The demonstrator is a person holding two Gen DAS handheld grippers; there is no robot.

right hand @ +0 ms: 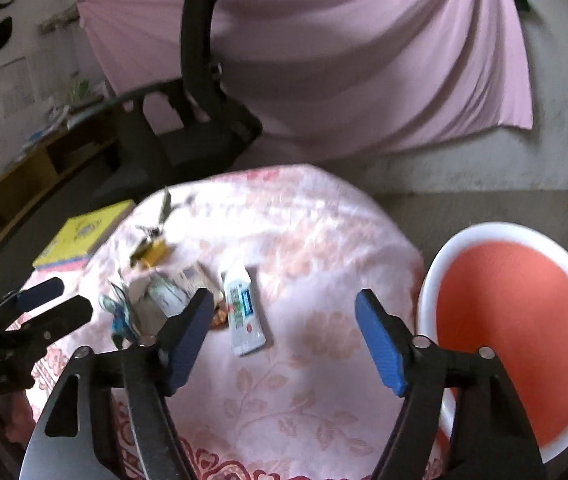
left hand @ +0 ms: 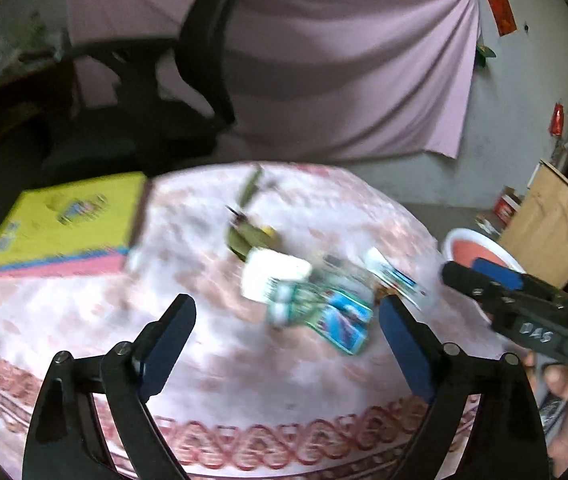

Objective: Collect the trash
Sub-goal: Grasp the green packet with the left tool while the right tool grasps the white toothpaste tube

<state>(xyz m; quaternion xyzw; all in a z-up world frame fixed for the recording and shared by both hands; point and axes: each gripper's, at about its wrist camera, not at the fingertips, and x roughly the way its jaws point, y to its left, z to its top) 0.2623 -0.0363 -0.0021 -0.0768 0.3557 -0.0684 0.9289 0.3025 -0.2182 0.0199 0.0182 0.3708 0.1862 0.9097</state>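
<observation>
A heap of trash lies mid-table on the pink floral tablecloth (right hand: 304,380): a white toothpaste tube (right hand: 243,312), a blue wrapper (left hand: 344,320), a white packet (left hand: 271,276), and green-yellow scraps (left hand: 249,236). My left gripper (left hand: 288,344) is open and empty, hovering just short of the blue wrapper. My right gripper (right hand: 281,340) is open and empty, above the cloth just right of the tube. Each gripper shows in the other's view: the right gripper at the right edge (left hand: 484,276), the left gripper at the left edge (right hand: 55,300).
A yellow book (left hand: 67,224) lies at the table's left edge. A white bin with a red inside (right hand: 512,328) stands right of the table. A black office chair (right hand: 187,112) stands behind, before a pink curtain (right hand: 364,60). Cardboard (left hand: 544,220) leans at far right.
</observation>
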